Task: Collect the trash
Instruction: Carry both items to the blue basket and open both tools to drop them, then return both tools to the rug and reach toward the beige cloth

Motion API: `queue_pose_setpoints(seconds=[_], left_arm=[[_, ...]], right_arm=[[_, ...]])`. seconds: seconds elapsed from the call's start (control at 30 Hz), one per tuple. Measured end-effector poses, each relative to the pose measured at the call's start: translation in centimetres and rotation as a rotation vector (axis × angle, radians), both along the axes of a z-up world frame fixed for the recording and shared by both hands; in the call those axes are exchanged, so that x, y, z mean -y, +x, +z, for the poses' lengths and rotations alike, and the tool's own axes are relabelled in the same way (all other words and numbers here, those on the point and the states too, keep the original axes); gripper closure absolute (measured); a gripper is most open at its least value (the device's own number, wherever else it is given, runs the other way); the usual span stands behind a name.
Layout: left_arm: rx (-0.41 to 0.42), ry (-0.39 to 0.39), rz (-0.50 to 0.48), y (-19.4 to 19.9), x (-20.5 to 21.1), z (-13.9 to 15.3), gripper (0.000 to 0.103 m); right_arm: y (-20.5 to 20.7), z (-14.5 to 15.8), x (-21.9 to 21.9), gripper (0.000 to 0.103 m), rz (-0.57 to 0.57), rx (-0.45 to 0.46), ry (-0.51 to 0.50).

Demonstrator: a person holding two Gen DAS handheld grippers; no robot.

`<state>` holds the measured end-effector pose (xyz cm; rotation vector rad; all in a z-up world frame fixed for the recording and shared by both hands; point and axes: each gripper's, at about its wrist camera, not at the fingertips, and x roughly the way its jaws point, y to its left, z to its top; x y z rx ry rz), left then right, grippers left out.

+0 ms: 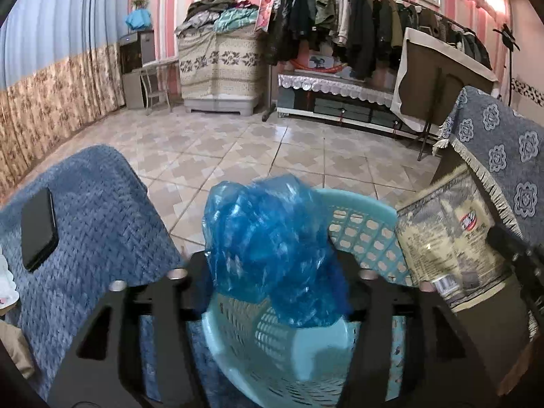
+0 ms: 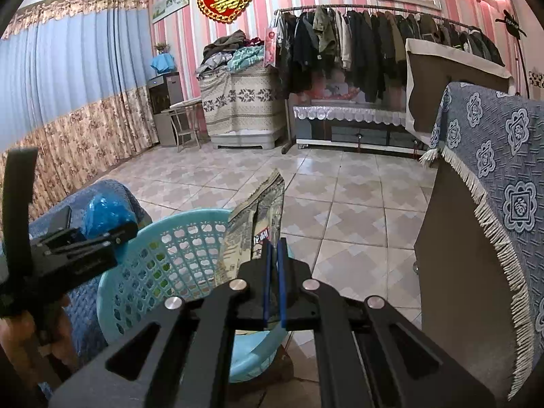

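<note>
- Hovering mid-frame in my left wrist view, a crinkled translucent blue plastic bag [image 1: 272, 255] sits over the perforated light-blue plastic basket [image 1: 367, 234].
- My left gripper [image 1: 272, 272] has fingers spread; whether they touch the bag, I cannot tell.
- My right gripper [image 2: 273, 251] pinches a glossy printed snack packet [image 2: 258, 217], upright at the basket's rim, centre frame.

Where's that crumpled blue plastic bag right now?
In the left wrist view, the blue plastic bag sits between the left tool's fingers, right over the light-blue basket.
</note>
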<state>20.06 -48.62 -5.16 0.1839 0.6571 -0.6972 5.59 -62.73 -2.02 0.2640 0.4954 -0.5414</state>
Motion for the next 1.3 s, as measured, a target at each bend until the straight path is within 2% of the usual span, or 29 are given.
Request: queue_pose_setpoints(seconds=[0.1,0.27,0.7,0.77,0.8,0.83,0.93,0.97,1.03,1.1,1.3], left_arm=[[-0.009,-0.033,0.024,0.7,-1.4,1.0,0.024],[0.016,-0.060,0.086,1.5,-4.0,2.8,0.011],[0.094,-0.009,0.212,3.1,-8.6,4.9,0.006],[0.098,-0.010,0.221,3.1,-9.0,5.3,0.006],[0.100,-0.012,0.222,3.1,-9.1,5.6,0.006],[0.102,-0.015,0.222,3.0,-9.3,5.9,0.006],[0.112,-0.018,0.226,2.9,-9.9,6.5,0.006],[0.116,-0.020,0.229,2.7,-10.0,6.7,0.006],[0.123,-0.027,0.234,2.3,-10.7,7.1,0.006],[0.128,-0.035,0.238,2.0,-11.3,7.6,0.006],[0.145,-0.059,0.263,0.8,-14.1,9.0,0.006]], right_arm=[[0.5,-0.4,-0.6,0.099,0.002,-0.004,0.004],[1.3,-0.5,-1.6,0.099,0.009,-0.013,-0.003],[4.3,-0.6,-3.2,0.097,0.009,-0.006,0.037],[4.6,-0.7,-3.4,0.081,0.003,-0.009,0.040],[4.7,-0.8,-3.7,0.056,0.001,-0.006,0.040],[4.7,-0.9,-3.9,0.042,0.001,-0.003,0.037],[5.1,-0.9,-4.7,0.040,0.006,-0.024,0.027],[5.1,-0.8,-5.1,0.037,0.005,-0.024,0.021],[4.9,-0.4,-5.9,0.023,0.005,-0.016,0.007],[4.8,0.3,-6.5,0.018,0.013,-0.011,-0.009],[4.8,2.3,-9.6,0.014,0.051,0.012,-0.049]])
